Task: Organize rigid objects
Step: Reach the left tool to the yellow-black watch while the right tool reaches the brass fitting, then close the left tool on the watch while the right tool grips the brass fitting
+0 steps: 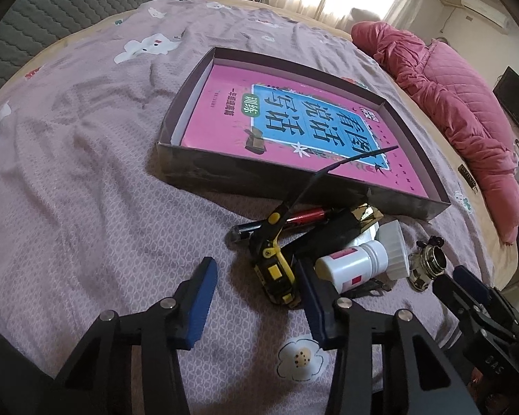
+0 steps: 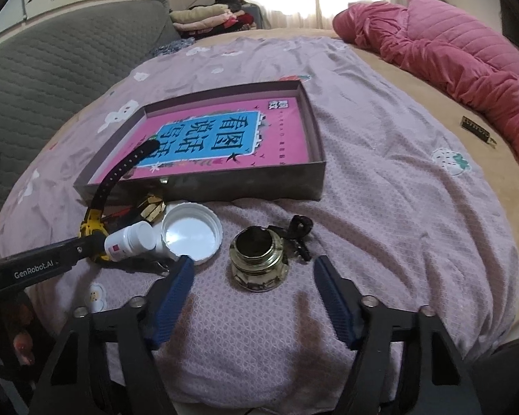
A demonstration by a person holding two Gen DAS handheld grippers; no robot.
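Both hand-held grippers are angled downward: the left hand-held gripper [image 1: 256, 306] and the right hand-held gripper [image 2: 254, 299] are held with jaws parted, nothing gripped

Heads up, your left gripper's right finger [image 1: 315, 297] covers part of the yellow watch [image 1: 275, 269] and the base of the white bottle [image 1: 354, 263]. The red pen [image 1: 308, 215] is mostly buried under the pile, and the small print on the pink book [image 1: 294, 128] is too tiny to read.

Both wrist views look steeply down, close over the bed, sharing the box [image 1: 204, 169] [image 2: 259, 181] (left one from its left)
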